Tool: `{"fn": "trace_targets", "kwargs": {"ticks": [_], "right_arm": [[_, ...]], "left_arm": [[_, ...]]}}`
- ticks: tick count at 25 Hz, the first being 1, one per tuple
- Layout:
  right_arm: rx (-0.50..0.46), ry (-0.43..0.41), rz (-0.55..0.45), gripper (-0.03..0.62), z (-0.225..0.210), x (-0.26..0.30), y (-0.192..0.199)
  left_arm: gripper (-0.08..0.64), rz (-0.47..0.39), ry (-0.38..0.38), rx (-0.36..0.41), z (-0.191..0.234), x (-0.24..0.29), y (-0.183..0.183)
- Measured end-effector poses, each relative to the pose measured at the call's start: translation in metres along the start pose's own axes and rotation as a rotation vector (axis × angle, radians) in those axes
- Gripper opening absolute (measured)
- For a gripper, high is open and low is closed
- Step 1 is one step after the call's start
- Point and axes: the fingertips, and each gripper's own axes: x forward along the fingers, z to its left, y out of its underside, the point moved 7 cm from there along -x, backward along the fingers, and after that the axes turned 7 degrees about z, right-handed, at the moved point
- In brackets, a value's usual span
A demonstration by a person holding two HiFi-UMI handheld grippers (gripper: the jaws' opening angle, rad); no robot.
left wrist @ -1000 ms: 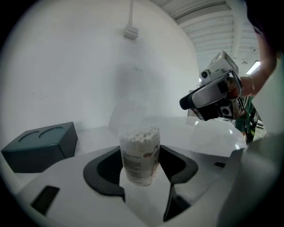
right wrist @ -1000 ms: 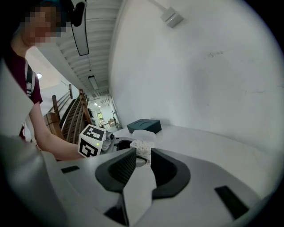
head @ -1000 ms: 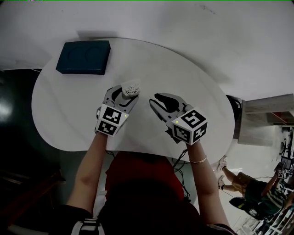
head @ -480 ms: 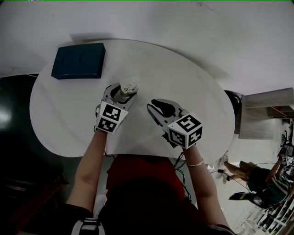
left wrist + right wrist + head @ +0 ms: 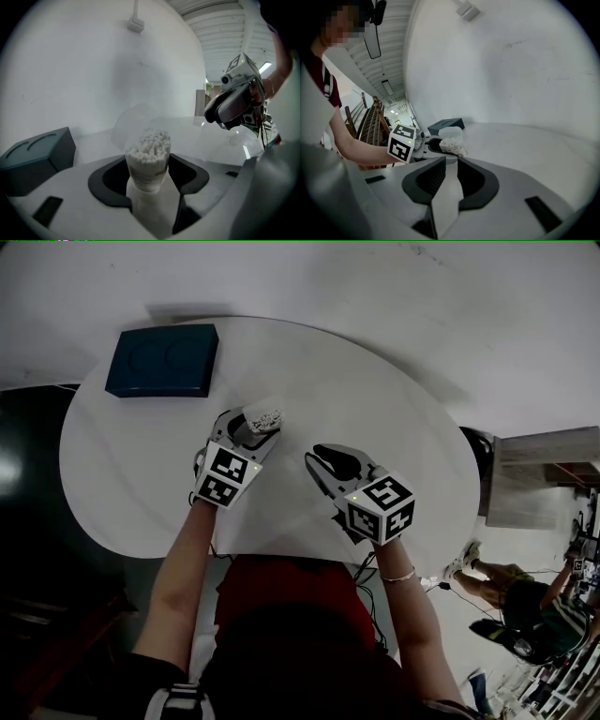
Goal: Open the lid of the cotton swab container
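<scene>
One swab container point(image 5: 148, 152), base hidden, left tongs point(image 5: 150, 185)

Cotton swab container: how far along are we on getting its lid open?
Done, it seems: the clear lid stands tipped back behind the bare swab tips, so the cotton swab container looks open. In hand: the left gripper is shut on the container's body. The right gripper is apart from it, jaws closing with nothing between them. Left: little, if anything; whether the lid is fully back I cannot tell.
</scene>
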Motion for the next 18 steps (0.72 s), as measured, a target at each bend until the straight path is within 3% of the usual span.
{"fn": "trace_targets", "kwargs": {"ticks": [18], "right_arm": [[0.015,-0.020,0.003,0.086,0.005,-0.004,0.012]], "left_arm": [[0.272,-0.004,0.010,-0.056,0.002,0.000,0.002]]}}
